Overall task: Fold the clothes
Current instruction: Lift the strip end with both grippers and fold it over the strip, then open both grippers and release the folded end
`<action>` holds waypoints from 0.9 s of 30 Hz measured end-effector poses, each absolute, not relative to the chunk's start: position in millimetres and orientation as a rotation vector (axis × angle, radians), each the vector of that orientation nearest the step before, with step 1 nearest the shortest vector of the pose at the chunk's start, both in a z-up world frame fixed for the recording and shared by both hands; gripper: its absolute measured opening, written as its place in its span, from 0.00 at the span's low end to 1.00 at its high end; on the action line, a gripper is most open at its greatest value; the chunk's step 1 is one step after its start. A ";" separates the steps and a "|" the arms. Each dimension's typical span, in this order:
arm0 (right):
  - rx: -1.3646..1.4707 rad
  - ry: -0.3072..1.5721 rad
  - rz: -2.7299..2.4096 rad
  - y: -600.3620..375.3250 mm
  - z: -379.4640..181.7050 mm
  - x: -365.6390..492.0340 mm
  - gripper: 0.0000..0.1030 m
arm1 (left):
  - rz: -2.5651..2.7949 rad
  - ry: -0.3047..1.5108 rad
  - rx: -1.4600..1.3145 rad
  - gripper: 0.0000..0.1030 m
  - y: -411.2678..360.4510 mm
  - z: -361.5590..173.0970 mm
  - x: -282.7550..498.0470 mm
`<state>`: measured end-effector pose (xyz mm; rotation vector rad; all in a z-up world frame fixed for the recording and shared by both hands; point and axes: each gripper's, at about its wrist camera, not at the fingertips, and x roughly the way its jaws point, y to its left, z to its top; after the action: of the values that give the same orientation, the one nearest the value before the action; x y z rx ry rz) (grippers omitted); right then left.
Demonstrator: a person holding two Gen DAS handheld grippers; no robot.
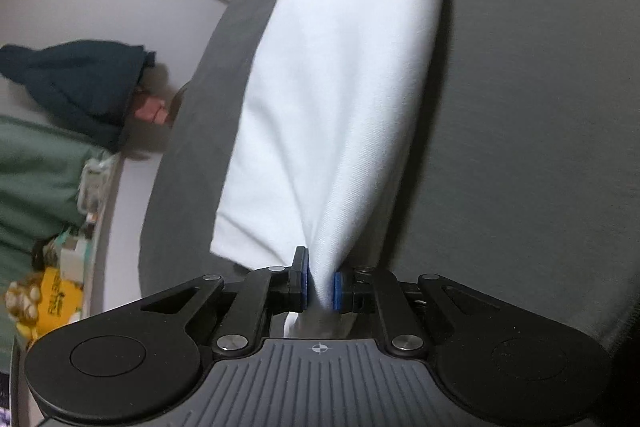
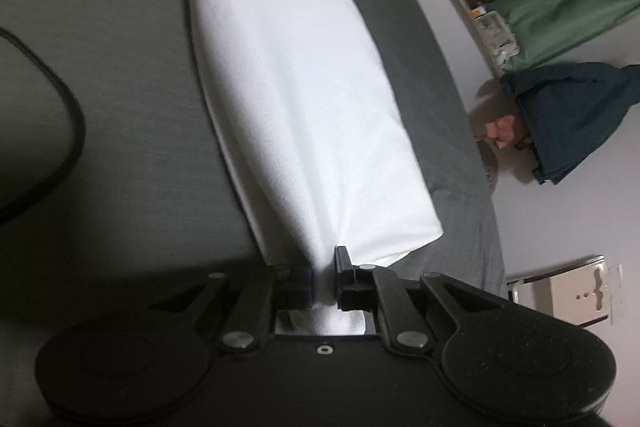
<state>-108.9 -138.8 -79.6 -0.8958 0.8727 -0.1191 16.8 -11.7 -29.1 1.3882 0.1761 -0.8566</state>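
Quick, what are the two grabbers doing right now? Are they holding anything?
Left gripper: shut on the white cloth.
Right gripper: shut on the same white cloth.

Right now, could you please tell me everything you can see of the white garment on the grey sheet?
The white garment is plain, soft knit fabric, without print, folded into a long, narrow strip lying on the grey sheet. At each end it gathers into a pinch: the left hand-held gripper is shut on one end, the right hand-held gripper on the other. Shallow creases fan out from both pinches. Nothing else touches it.
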 end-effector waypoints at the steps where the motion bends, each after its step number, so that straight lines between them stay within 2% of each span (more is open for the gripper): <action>1: -0.886 0.855 -0.139 -140.6 -77.3 -108.3 0.10 | -0.838 0.157 1.392 0.11 -11.6 -29.6 16.9; 5: -0.848 0.822 -0.184 -143.2 -73.2 -109.4 0.10 | -0.771 0.098 1.380 0.11 -6.1 -32.2 14.6; 10: -0.884 0.883 -0.143 -135.6 -89.4 -128.7 0.11 | -0.848 0.206 1.407 0.11 -0.1 -52.5 13.3; 14: -0.868 0.894 -0.146 -139.5 -81.1 -137.4 0.22 | -0.864 0.297 1.281 0.16 10.7 -37.9 21.5; 16: -0.809 0.903 -0.149 -144.3 -69.6 -143.6 0.28 | -0.862 0.353 1.207 0.24 21.1 -28.0 27.0; 18: -0.695 0.903 -0.140 -150.2 -51.2 -152.9 0.35 | -0.844 0.397 1.132 0.55 35.9 -16.6 30.9; 20: -0.567 0.881 -0.126 -154.7 -29.7 -160.4 0.36 | -0.842 0.427 1.038 0.66 52.8 -4.1 40.7; 22: -0.419 0.826 -0.125 -161.9 -5.9 -164.1 0.40 | -0.844 0.460 0.927 0.66 67.3 8.2 55.6; 24: -0.212 0.731 -0.131 -172.7 15.7 -164.4 0.50 | -0.848 0.465 0.768 0.66 78.5 23.9 66.8; 27: 0.103 0.610 -0.104 -202.6 23.3 -143.0 0.52 | -0.886 0.440 0.463 0.66 76.1 39.9 84.8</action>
<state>-143.0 -202.6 23.3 0.1030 0.6099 -0.1040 84.8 76.1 39.9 0.4628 0.4403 -0.8860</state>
